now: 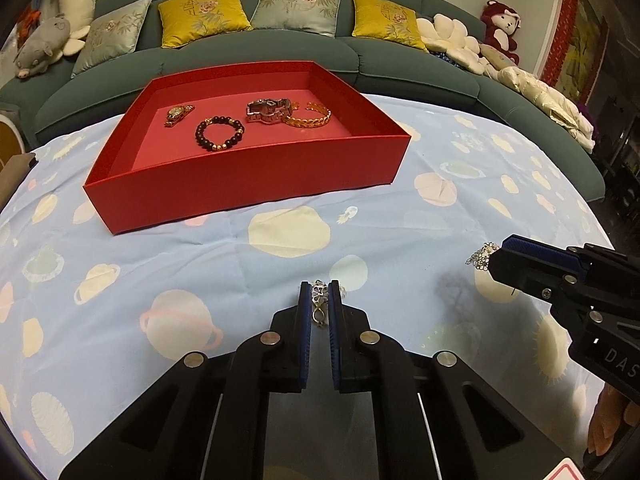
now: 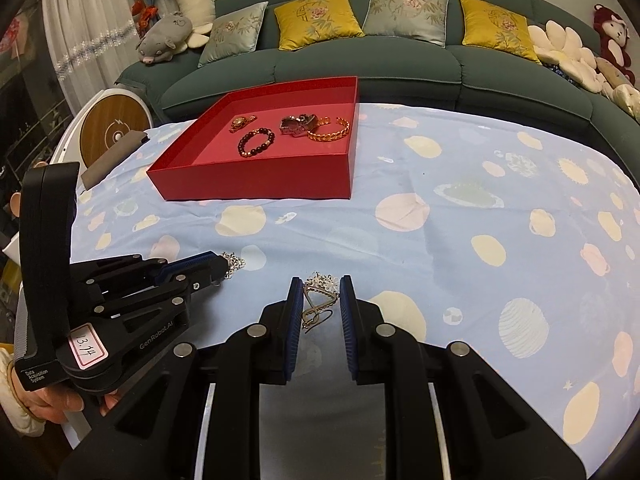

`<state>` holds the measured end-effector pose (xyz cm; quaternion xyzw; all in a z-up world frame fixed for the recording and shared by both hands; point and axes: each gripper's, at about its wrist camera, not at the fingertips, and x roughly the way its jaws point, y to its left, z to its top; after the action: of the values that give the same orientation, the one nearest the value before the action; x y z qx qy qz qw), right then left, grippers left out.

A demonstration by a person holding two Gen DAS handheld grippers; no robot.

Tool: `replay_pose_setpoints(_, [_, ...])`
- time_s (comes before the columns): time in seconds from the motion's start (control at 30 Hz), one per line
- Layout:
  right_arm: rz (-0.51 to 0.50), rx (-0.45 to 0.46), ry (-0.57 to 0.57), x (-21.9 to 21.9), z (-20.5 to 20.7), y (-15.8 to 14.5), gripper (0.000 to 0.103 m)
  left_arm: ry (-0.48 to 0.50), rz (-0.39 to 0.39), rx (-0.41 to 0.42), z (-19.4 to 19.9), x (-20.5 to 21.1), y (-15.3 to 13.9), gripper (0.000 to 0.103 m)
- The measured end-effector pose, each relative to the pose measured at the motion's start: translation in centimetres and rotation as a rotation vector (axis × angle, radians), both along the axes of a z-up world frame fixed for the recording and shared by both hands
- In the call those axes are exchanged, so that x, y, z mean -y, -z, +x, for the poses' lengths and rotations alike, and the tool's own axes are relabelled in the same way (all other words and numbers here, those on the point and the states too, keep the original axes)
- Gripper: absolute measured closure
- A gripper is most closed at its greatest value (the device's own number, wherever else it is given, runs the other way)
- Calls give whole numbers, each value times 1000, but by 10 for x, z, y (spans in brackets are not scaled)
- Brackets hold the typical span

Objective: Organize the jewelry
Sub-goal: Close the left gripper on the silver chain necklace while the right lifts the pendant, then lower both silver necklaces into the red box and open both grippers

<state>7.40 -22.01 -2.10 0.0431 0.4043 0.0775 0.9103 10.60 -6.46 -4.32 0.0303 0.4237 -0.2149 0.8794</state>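
A red tray [image 1: 248, 184] [image 2: 256, 184] on the blue tablecloth holds a small gold watch [image 1: 179, 114], a dark bead bracelet [image 1: 219, 133], a metal watch [image 1: 267, 110] and a gold cuff bracelet [image 1: 308, 119]. My left gripper [image 1: 320, 296] is shut on a silver earring [image 1: 319, 300] at the cloth; it also shows in the right wrist view [image 2: 224, 264]. My right gripper [image 2: 320, 292] is open, its jaws either side of a second silver earring [image 2: 318, 300] lying on the cloth. In the left wrist view it [image 1: 496, 252] touches that earring [image 1: 482, 256].
A green sofa [image 1: 280, 64] with yellow and grey cushions and plush toys runs behind the table. A round white appliance [image 2: 112, 128] and a brown box [image 2: 116, 152] stand at the table's left edge. The table edge lies near both grippers.
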Motion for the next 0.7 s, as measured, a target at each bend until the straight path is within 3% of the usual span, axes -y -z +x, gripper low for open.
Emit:
replay_pose_setpoints(0.4, [28,51,-12,-8,4,-26,85,-21,-102,62,-2,-26,-53,97])
replay_pose_setpoints(0.7, [69,142,-11,-22,28,-71,85,-95,-146,118,35,-53,-96,97])
